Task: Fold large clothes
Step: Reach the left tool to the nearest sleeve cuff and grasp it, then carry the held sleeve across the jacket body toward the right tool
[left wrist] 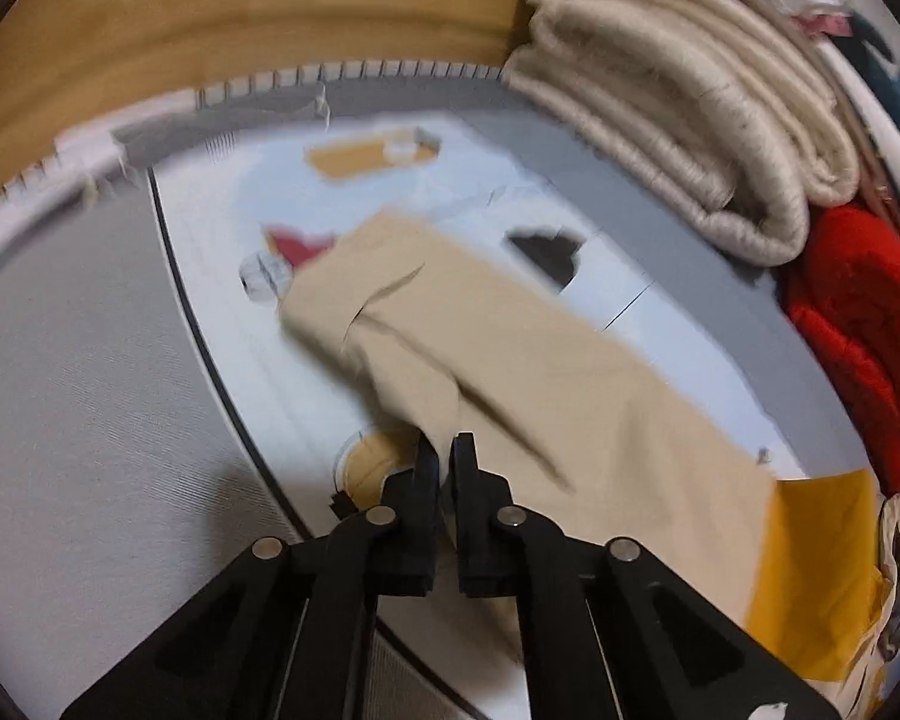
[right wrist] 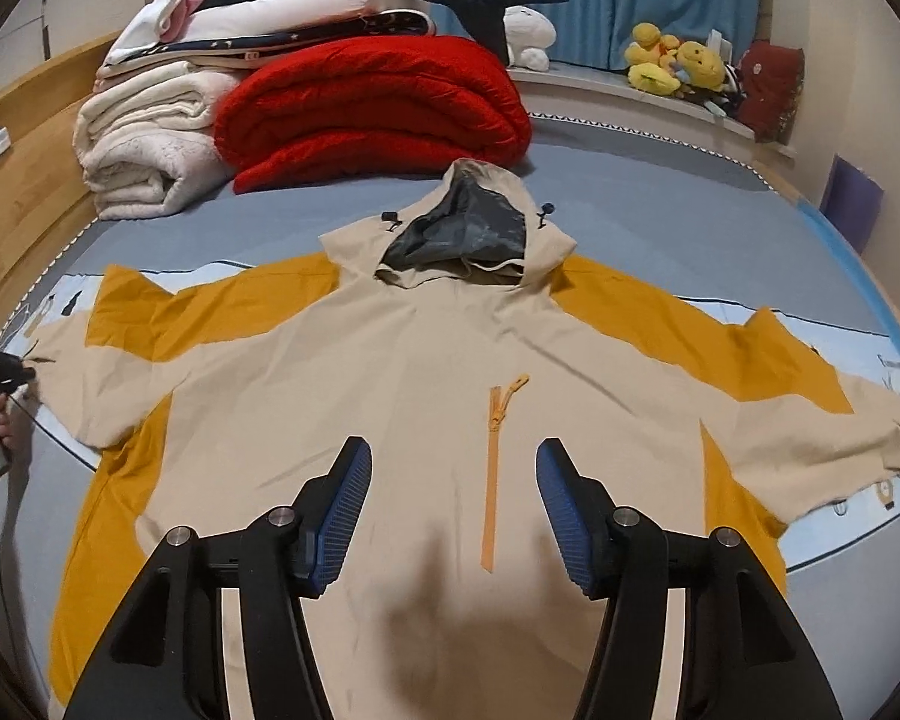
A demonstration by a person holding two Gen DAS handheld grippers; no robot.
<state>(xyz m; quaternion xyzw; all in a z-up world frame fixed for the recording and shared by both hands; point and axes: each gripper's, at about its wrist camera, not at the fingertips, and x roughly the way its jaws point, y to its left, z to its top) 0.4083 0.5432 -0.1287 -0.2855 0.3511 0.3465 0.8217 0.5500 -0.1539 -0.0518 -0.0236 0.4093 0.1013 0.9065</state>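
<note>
Jacket (right wrist: pixel 426 396): looking light, soft, slippery.
Left gripper (left wrist: pixel 444 450): I'm pinching the sleeve (left wrist: pixel 450 360) end, lower centre.
Right gripper (right wrist: pixel 453 510): I'm hovering wide, empty.

The jacket (right wrist: pixel 426 372) lies spread flat across the bed (right wrist: pixel 660 216), sleeves out to both sides, so it takes up most of the near surface. Bare sheet stays free beyond the hood (right wrist: pixel 462 222) and to the right of it. At the far left, the red blanket (right wrist: pixel 372 108) and the folded white blankets (right wrist: pixel 144 150) stack high and block that corner, close behind the left sleeve (right wrist: pixel 108 360). The wooden bed frame (right wrist: pixel 24 180) bounds the left edge. Stuffed toys (right wrist: pixel 672 63) sit on the ledge past the bed, well clear.
</note>
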